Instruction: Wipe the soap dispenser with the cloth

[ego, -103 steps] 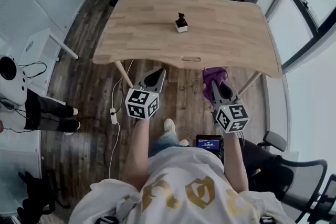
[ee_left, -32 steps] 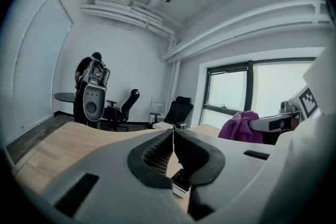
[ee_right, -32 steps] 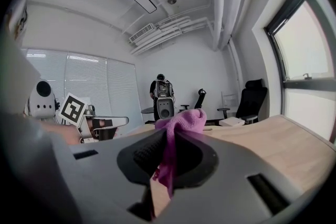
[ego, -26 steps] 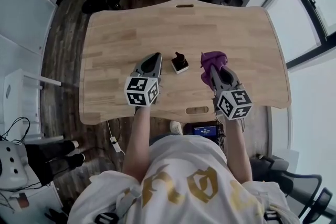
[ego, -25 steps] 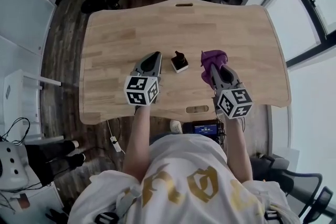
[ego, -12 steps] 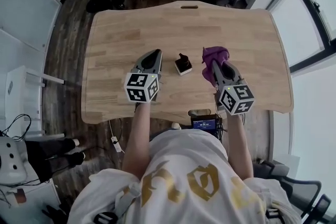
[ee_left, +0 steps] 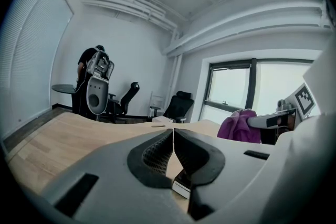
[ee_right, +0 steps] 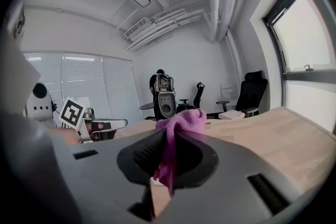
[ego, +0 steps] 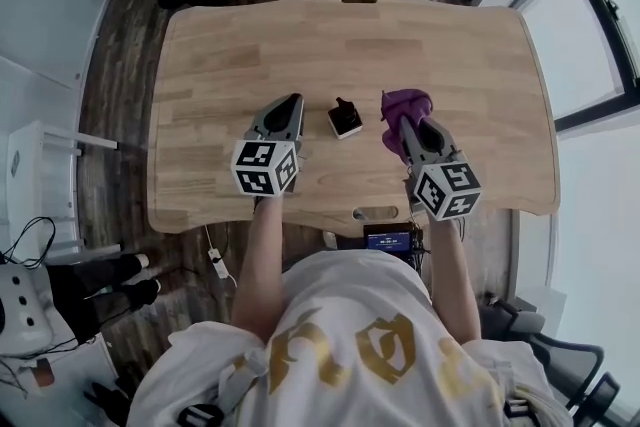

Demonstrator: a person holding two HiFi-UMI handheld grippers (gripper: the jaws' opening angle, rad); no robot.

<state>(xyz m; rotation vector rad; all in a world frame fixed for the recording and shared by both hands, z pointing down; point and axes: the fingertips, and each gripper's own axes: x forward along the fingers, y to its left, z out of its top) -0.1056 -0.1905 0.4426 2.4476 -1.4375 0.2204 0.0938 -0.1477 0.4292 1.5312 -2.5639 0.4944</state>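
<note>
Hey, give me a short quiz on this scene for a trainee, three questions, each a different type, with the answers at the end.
1. True or false: the left tongs are open.
2. Which thing stands on the table between the two tongs? A) dispenser B) mug C) sponge
3. Fill in: the right tongs are shut on a purple ____.

Key: 1 false, they are shut with nothing in them. 2 A. 3 cloth.
</note>
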